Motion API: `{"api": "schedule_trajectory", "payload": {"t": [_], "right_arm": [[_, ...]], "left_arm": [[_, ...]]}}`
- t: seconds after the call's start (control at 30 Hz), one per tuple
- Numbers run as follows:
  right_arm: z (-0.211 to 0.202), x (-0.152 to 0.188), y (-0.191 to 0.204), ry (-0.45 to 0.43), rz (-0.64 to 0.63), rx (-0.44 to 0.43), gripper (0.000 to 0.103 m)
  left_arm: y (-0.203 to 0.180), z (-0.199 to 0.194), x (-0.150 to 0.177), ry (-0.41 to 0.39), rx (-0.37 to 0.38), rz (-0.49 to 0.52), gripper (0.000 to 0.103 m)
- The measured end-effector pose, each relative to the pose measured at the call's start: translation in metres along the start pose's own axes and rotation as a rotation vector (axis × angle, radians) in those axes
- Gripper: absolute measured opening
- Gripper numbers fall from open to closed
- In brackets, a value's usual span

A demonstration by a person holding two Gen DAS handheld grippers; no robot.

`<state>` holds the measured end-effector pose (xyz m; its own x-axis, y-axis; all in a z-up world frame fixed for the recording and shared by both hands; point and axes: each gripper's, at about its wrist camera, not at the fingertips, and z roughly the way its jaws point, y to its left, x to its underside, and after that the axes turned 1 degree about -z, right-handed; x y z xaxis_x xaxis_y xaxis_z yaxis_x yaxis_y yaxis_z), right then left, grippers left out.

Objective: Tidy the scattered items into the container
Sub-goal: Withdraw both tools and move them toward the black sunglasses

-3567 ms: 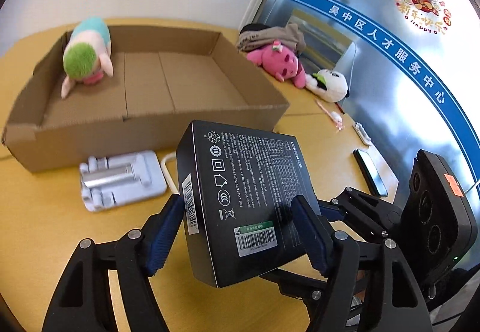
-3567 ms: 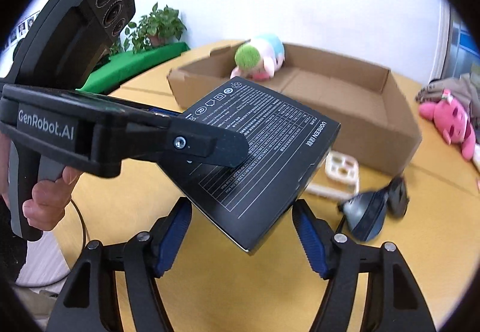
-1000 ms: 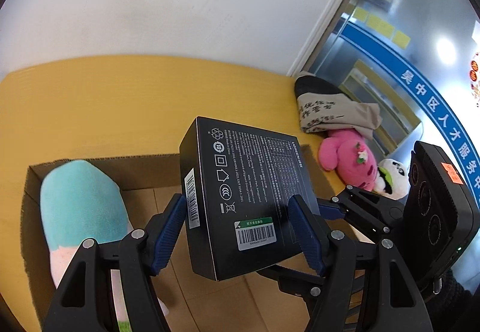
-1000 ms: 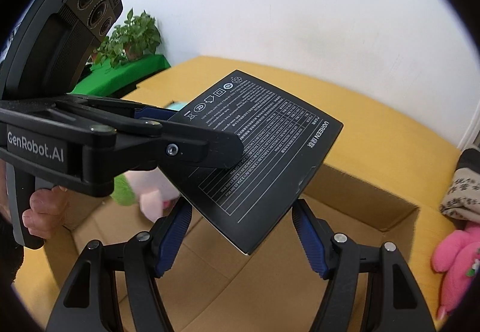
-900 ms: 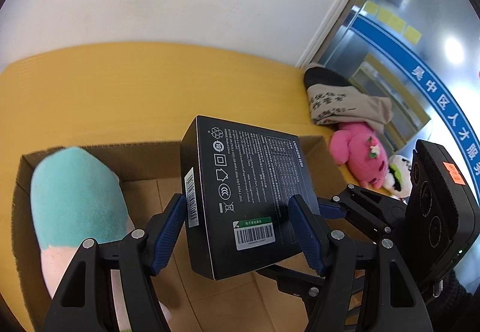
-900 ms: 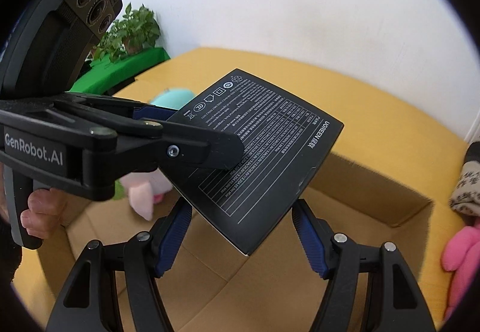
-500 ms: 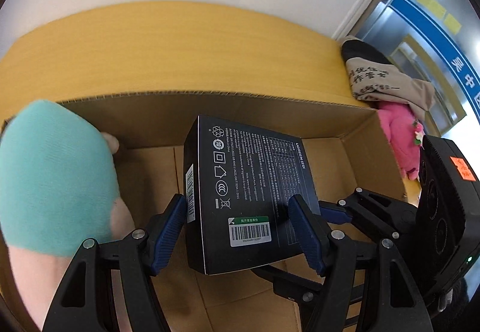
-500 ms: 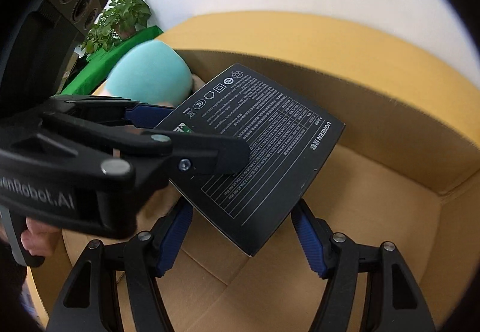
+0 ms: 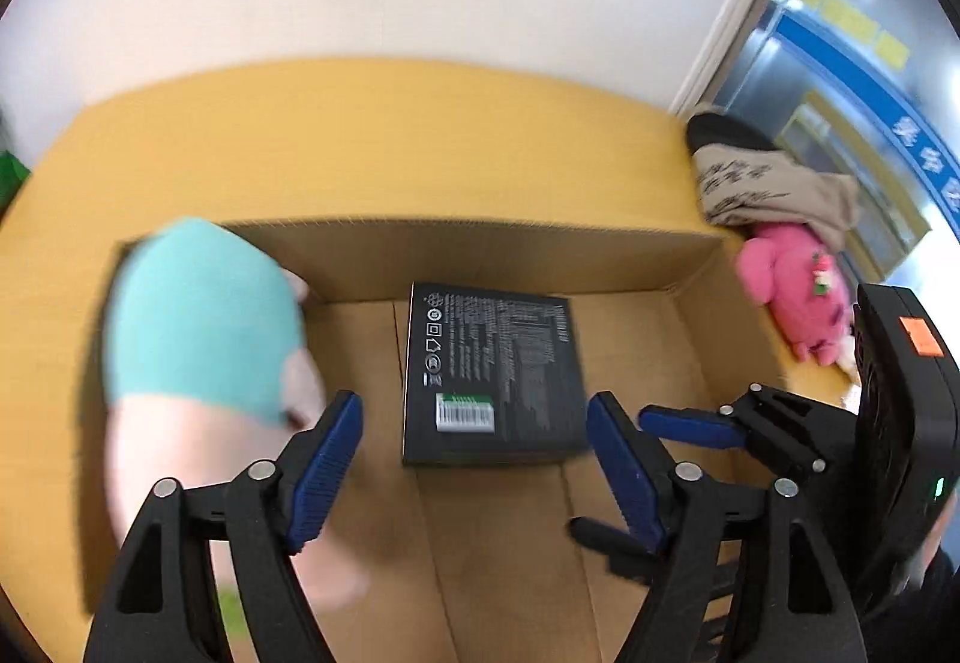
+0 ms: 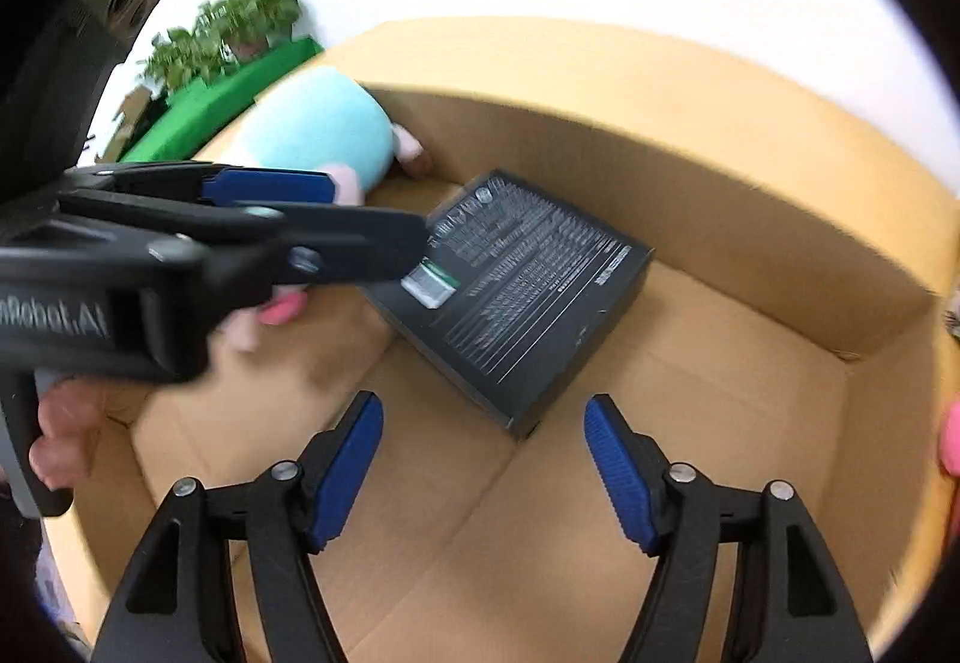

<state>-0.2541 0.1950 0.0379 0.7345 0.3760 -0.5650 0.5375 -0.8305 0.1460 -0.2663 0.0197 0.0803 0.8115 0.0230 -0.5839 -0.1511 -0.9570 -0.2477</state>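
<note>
A flat black box (image 9: 493,372) with white print and a barcode label lies on the floor of the open cardboard box (image 9: 480,249), near its far wall. It also shows in the right wrist view (image 10: 528,291). My left gripper (image 9: 474,459) is open and empty, just above and in front of the black box. My right gripper (image 10: 483,462) is open and empty too, a little back from the black box. A teal and pink plush toy (image 9: 198,327) lies in the left end of the cardboard box (image 10: 780,267).
A pink plush toy (image 9: 792,285) and a beige cloth bag (image 9: 762,183) lie on the yellow table (image 9: 360,135) outside the box's right end. Green plants (image 10: 234,27) stand beyond the table's left side. A white wall is behind.
Both grippers held the black box over the cardboard box. They have opened, and the black box now lies on the cardboard box's floor. Both grippers have drawn back a little.
</note>
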Motion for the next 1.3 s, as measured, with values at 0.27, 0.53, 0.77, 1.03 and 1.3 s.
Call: {"api": "schedule_trajectory", "payload": {"t": [0.27,0.53,0.77,1.03,1.3], "right_arm": [[-0.112,0.051,0.055,-0.275,0.075,-0.021,0.079],[-0.13,0.109,0.092,-0.307,0.172,0.018,0.079],[-0.138,0.137,0.12,-0.299,0.161,0.058,0.079],[-0.145,0.151,0.134,-0.29,0.144,0.096,0.079],[-0.142,0.161,0.126,-0.273,0.178,0.111,0.079]], "left_arm": [[-0.023,-0.108,0.076,-0.182,-0.049,0.099,0.095],[-0.031,-0.16,0.159,-0.245,-0.055,0.105,0.1],[-0.022,-0.181,0.197,-0.248,-0.042,0.055,0.1],[-0.025,-0.19,0.214,-0.254,-0.033,0.045,0.1],[-0.033,-0.179,0.22,-0.232,-0.032,0.053,0.1]]}}
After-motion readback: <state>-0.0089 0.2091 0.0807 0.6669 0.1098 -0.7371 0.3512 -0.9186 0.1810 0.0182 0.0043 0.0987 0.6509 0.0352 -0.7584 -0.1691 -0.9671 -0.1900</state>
